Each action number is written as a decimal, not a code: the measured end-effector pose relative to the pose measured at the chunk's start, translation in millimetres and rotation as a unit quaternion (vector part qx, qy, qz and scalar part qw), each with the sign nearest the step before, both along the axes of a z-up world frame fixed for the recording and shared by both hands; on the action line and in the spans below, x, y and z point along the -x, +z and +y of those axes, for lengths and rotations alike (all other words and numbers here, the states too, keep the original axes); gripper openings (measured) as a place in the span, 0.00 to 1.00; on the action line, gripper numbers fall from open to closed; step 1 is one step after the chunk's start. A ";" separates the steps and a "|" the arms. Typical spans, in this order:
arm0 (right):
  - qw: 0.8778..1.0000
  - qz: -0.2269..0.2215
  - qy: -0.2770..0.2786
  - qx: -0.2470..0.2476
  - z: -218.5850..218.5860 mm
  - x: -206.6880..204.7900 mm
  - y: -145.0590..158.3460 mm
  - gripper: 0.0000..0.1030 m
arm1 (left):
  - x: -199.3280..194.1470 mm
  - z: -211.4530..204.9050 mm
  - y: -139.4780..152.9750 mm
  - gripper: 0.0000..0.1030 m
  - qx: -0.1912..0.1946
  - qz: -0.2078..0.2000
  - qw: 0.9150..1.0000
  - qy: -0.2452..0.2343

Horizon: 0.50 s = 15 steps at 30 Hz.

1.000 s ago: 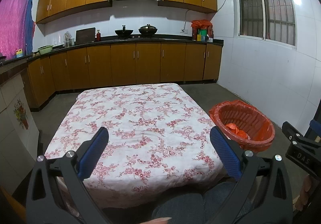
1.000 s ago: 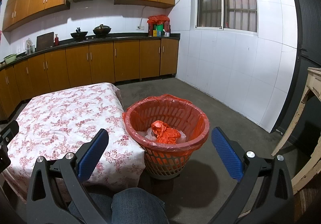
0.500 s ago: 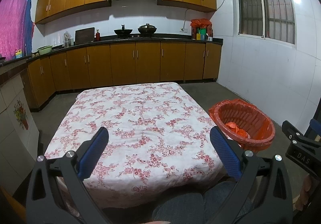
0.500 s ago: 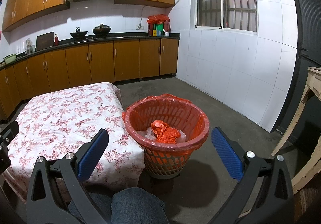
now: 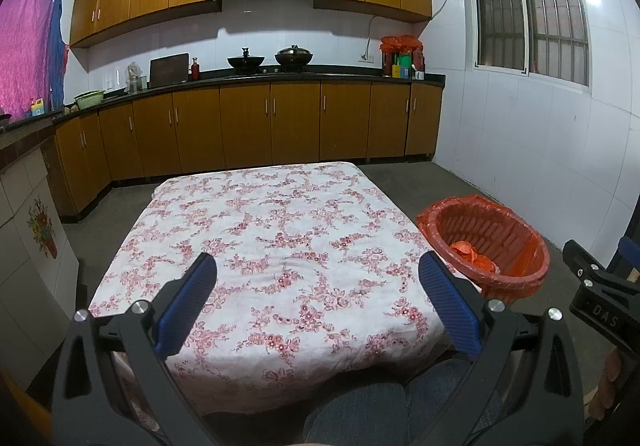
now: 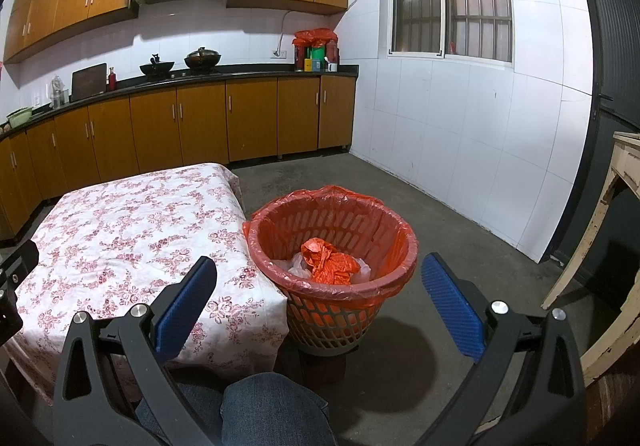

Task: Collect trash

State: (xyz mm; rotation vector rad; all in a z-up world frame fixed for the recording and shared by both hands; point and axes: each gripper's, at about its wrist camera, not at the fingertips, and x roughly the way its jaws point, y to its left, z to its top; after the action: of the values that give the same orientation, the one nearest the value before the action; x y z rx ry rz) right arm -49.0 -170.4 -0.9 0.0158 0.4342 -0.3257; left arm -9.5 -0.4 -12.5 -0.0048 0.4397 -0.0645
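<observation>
An orange-lined trash basket stands on the floor just right of the table; crumpled orange and white bags lie inside it. The left wrist view shows the same basket at the right. My left gripper is open above the near part of the floral tablecloth, nothing between its blue pads. My right gripper is open too, held low in front of the basket, empty. No loose trash shows on the cloth.
A person's knees in jeans sit under both grippers. Brown kitchen cabinets and a counter with pots run along the back wall. A worn pale wooden frame stands at the far right. White tiled wall lies behind the basket.
Both views have barely shifted; the left view tilted up slightly. Both grippers stay open and empty.
</observation>
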 end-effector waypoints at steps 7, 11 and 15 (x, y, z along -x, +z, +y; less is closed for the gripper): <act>1.000 0.000 0.000 0.000 -0.3 0.2 0.1 0.98 | -0.8 1.7 -2.1 0.96 0.000 0.002 1.000 -0.001; 1.000 0.000 0.000 0.000 -0.1 0.0 0.3 0.98 | -1.1 2.2 -2.7 0.96 0.000 0.003 1.000 0.000; 1.000 0.000 0.000 0.000 -0.3 -0.1 0.6 0.98 | -2.0 5.2 -5.0 0.96 0.002 0.009 1.000 -0.001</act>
State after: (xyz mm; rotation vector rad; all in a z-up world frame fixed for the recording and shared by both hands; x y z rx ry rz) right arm -48.9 -170.6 -0.2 0.0153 0.4346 -0.3257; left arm -7.5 4.9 -17.5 -0.0085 0.4569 -0.0671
